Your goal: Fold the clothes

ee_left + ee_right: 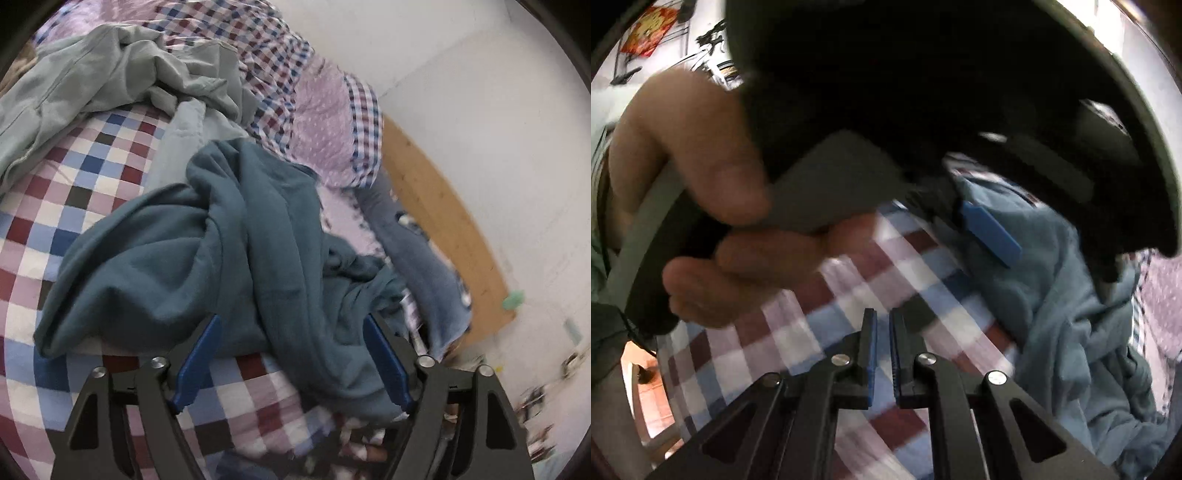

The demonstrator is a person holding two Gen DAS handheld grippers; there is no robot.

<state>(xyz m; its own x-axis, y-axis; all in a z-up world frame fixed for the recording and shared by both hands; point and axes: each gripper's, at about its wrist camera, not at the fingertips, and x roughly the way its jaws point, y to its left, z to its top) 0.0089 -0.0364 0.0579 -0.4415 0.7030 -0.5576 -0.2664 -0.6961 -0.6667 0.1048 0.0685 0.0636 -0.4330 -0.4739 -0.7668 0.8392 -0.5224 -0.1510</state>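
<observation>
Judging the folding barely begun, we see the teal garment crumpled on the bed; left tongs released, right tongs clenched empty.

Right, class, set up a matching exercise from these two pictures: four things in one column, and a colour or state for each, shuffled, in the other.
Things:
1. teal garment
2. grey-green garment
3. left gripper
4. right gripper

Descriptions:
A. jaws shut, nothing between them
B. crumpled between wide-open jaws
C. bunched at the far side of the checked bedspread
D. jaws wide open

Pairs: 1-B, 2-C, 3-D, 4-A
</observation>
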